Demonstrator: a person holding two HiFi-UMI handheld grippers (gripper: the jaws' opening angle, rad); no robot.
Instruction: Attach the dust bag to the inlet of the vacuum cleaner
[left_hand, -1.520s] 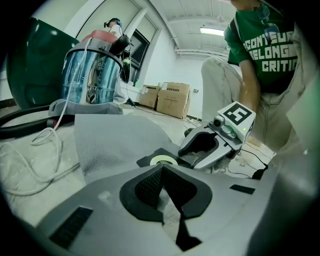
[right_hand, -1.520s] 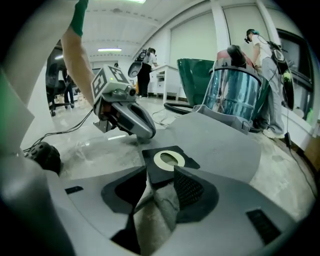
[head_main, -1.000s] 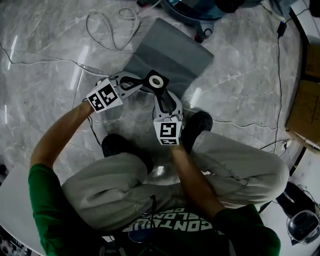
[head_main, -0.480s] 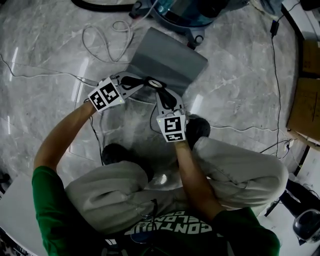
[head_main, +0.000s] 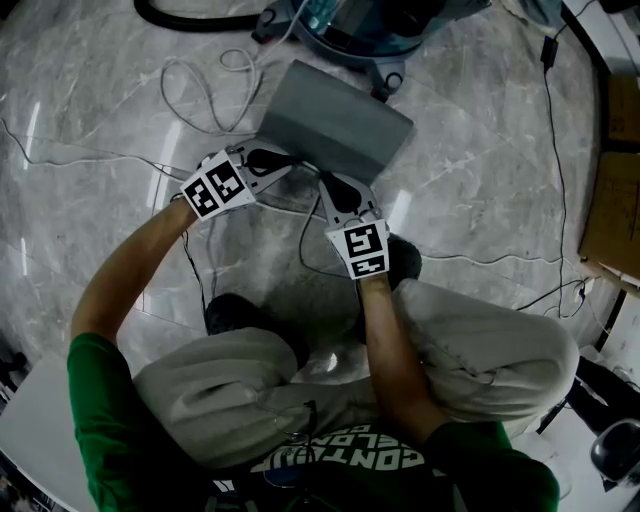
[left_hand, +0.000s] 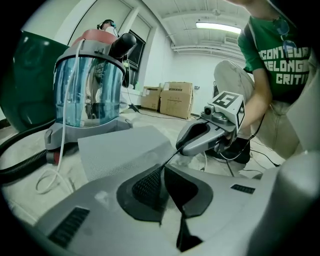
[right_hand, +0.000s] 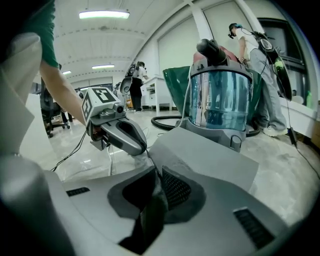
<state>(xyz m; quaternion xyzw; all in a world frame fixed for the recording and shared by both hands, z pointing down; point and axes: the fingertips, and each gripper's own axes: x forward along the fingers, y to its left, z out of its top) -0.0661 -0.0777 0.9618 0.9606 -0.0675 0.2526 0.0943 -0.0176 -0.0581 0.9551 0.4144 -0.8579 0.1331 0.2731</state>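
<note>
The grey dust bag lies flat on the marble floor just in front of the blue-canister vacuum cleaner. My left gripper is shut on the bag's near edge from the left. My right gripper has just been closing, and its pads now pinch the same edge from the right. In the left gripper view the thin dark edge sits between the jaws of the left gripper, with the bag and vacuum beyond. The right gripper view shows the right gripper, bag and vacuum.
A white cable loop lies left of the bag, and a black hose curves at the top. A thin black cord runs down the right side past cardboard boxes. The person's knees and shoes are close behind the grippers.
Both grippers moved up the picture toward the vacuum, taking the bag along. The right jaws closed on the bag's collar, whose white ring no longer shows.
</note>
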